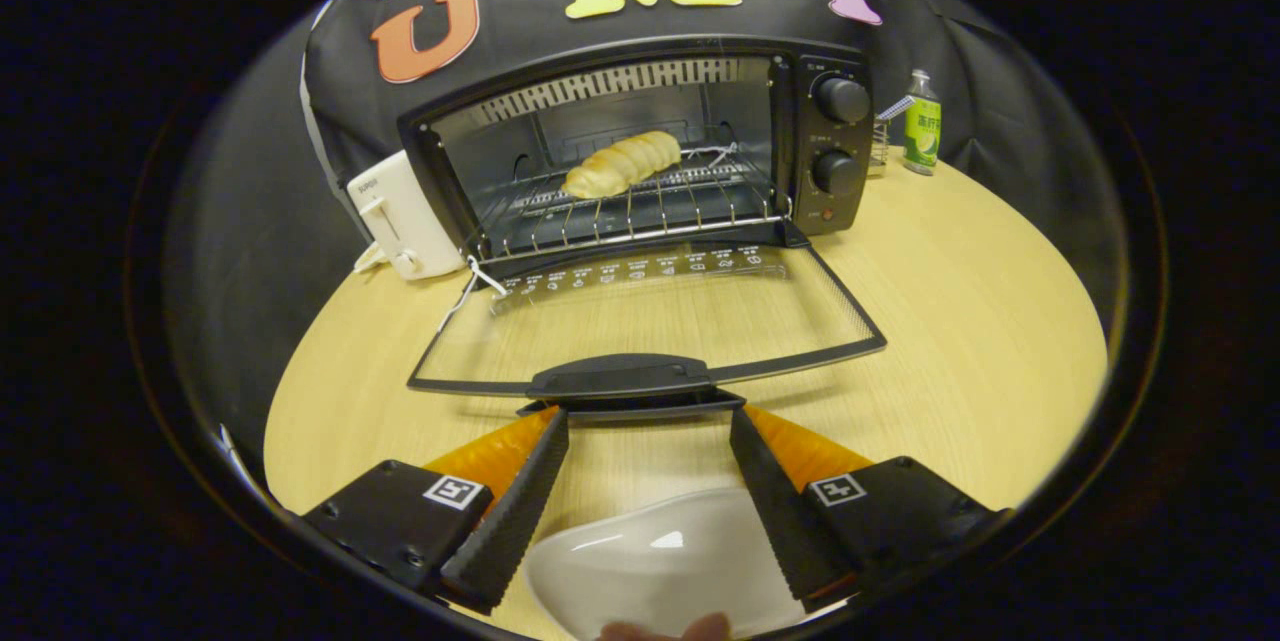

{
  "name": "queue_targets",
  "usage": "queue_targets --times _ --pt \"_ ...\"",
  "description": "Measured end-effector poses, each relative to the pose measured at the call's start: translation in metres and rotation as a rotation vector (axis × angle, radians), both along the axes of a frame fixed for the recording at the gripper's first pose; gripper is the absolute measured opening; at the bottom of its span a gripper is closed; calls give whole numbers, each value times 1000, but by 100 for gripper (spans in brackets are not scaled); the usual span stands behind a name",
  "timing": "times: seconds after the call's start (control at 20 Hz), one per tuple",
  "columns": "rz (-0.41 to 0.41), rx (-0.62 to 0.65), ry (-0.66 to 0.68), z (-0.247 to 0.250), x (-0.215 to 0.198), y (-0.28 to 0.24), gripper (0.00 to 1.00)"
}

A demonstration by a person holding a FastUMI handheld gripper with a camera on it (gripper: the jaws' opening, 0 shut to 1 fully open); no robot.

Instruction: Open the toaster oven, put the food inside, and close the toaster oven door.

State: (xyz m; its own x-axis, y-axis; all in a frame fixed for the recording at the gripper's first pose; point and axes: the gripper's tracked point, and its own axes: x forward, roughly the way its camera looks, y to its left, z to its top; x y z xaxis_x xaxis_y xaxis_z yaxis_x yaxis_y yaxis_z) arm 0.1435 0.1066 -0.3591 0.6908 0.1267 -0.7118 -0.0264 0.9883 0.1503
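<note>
- Gripper points level toward the toaster oven; fingers spread wide apart, holding nothing.
- Fingertips sit just short of the door handle, one at each end of it; contact cannot be told.
- Oven door lies fully dropped open, flat above the table, just ahead of the fingers.
- Bread roll rests on the wire rack inside the oven, beyond the fingers.
- White plate lies on the table between the finger bases, nothing on it; a fingertip of a hand touches its near rim.
- White toaster stands left of the oven; green bottle stands right of it.
</note>
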Motion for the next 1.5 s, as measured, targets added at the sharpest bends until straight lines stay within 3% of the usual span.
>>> queue_targets --times 0.2,0.7,0.95,1.2,1.5 --pt "-20 13 -89 31 3 0 100" --pt "-45 246 -313 99 65 9 100" --pt "-69 260 -382 126 97 11 100" --pt "-68 227 -424 147 85 5 100" --pt "-36 72 -524 209 38 -14 100"
